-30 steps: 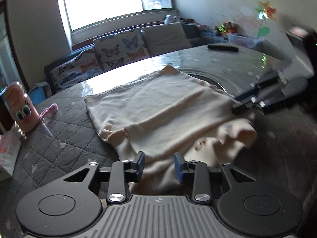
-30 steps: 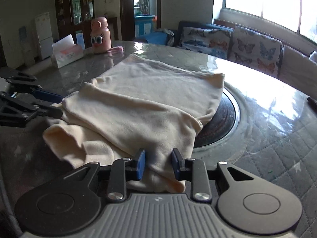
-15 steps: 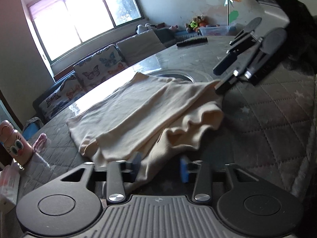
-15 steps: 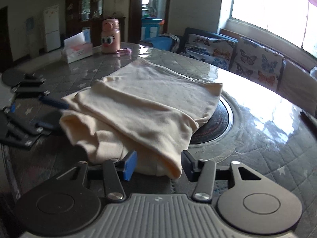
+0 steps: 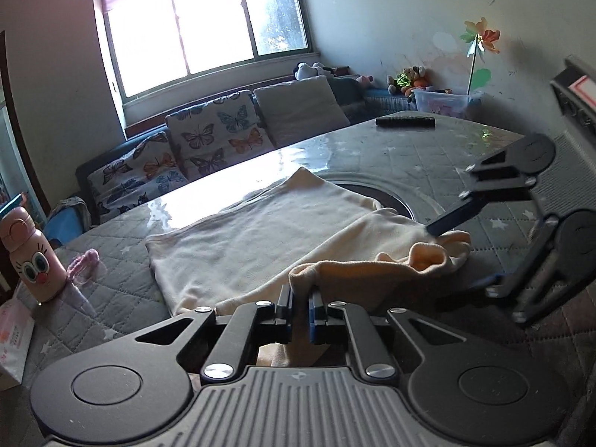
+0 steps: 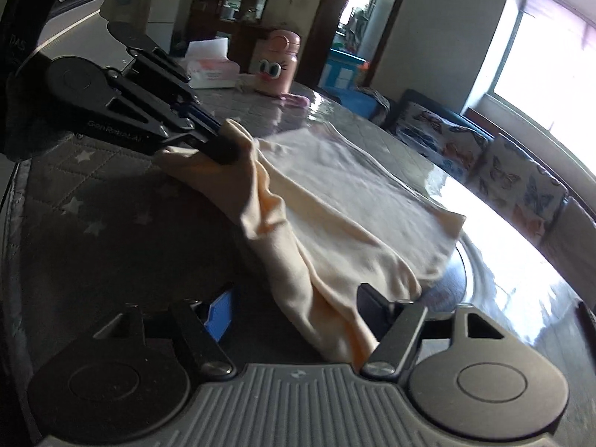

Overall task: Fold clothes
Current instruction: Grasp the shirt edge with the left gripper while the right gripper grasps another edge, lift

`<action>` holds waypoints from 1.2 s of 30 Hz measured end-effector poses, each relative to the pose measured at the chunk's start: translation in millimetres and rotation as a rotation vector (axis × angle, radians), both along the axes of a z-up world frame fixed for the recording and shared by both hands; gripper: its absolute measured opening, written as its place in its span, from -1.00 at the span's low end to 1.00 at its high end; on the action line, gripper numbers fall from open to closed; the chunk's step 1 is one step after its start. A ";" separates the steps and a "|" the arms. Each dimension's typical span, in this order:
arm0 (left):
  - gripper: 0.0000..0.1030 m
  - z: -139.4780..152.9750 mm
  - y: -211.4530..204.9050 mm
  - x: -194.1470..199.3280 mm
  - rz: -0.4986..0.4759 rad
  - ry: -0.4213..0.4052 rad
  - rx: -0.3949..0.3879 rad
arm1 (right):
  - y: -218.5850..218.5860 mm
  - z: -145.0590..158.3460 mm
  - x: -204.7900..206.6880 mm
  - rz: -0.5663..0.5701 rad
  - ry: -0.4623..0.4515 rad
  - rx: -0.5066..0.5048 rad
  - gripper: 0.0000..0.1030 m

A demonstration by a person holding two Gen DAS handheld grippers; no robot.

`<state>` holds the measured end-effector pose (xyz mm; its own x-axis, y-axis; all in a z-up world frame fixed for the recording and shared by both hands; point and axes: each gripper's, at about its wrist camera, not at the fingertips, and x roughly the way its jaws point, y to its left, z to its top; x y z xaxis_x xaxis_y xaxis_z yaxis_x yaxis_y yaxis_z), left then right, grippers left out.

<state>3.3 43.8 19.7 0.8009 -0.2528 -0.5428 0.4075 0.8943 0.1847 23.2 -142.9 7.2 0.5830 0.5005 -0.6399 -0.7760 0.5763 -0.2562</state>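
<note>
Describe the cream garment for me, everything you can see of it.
The garment is cream, soft knit-looking cloth, lying partly folded and mostly flat on the grey quilted table, its far edge over a dark round inset. Its near edge is bunched and lifted. The left gripper pinches one fold; the right gripper straddles another, jaws opening.

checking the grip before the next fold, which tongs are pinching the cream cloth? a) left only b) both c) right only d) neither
a: the left tongs are closing on a bunched edge of the cloth, while the right tongs stand apart and opening, cloth lying loose between them.
</note>
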 end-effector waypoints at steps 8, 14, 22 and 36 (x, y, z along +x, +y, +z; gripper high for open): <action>-0.61 -15.3 2.9 -24.0 -0.012 0.002 0.069 | -5.1 2.5 28.3 -0.071 0.117 0.099 -0.65; -0.41 -30.4 6.0 -33.9 -0.004 0.007 0.138 | -12.8 10.7 32.2 -0.114 0.150 0.159 -0.78; -0.90 -37.6 4.7 -40.4 -0.024 -0.011 0.181 | -11.8 19.0 23.2 -0.142 0.129 0.206 -0.84; -0.92 16.4 21.5 -136.5 -0.077 -0.056 0.056 | -41.5 60.3 -57.5 -0.049 0.136 0.268 -0.85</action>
<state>-133.2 65.3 36.2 0.8095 -0.2859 -0.5128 0.4627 0.8483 0.2575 -34.3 -184.4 67.5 0.5290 0.6353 -0.5627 -0.7622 0.6472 0.0141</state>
